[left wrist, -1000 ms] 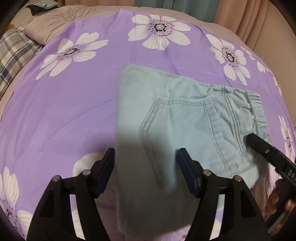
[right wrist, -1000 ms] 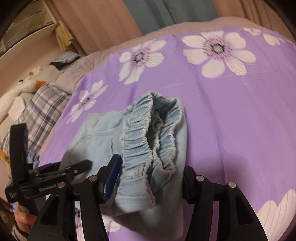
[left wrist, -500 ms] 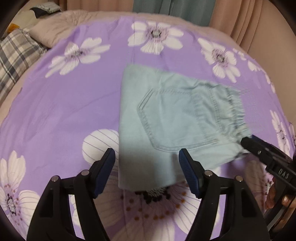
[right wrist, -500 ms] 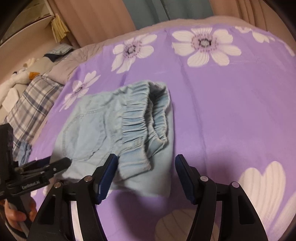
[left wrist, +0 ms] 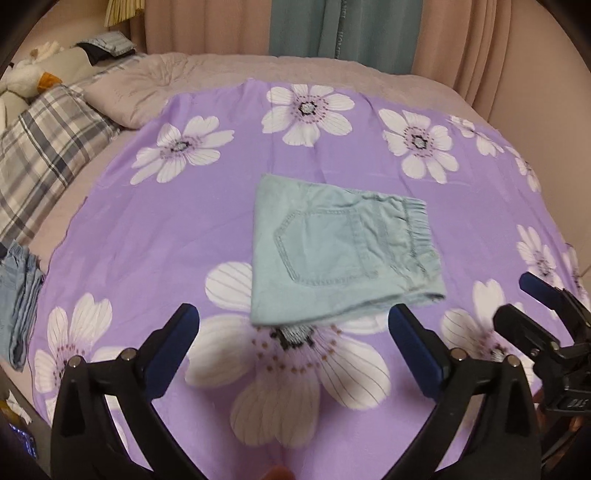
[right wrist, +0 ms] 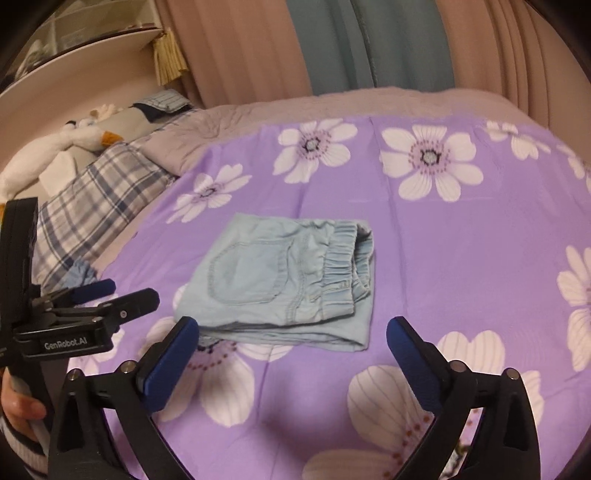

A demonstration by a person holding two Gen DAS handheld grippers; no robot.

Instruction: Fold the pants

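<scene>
Light blue denim pants [left wrist: 332, 251] lie folded into a compact rectangle on the purple flowered sheet [left wrist: 147, 236], back pocket up, elastic waistband at the right. They also show in the right wrist view [right wrist: 288, 280]. My left gripper [left wrist: 293, 325] is open and empty, held just short of the pants' near edge. My right gripper [right wrist: 291, 336] is open and empty, also just short of the near edge. The left gripper also shows at the left of the right wrist view [right wrist: 110, 295], and the right gripper at the right edge of the left wrist view [left wrist: 532, 299].
A plaid pillow [left wrist: 40, 147] and a stuffed duck [left wrist: 26, 77] lie at the left of the bed. More folded blue clothes [left wrist: 18, 295] sit at the sheet's left edge. Curtains [left wrist: 332, 29] hang behind the bed.
Both grippers have let go of the pants and pulled back and up. The pants now lie folded and flat on the sheet.
</scene>
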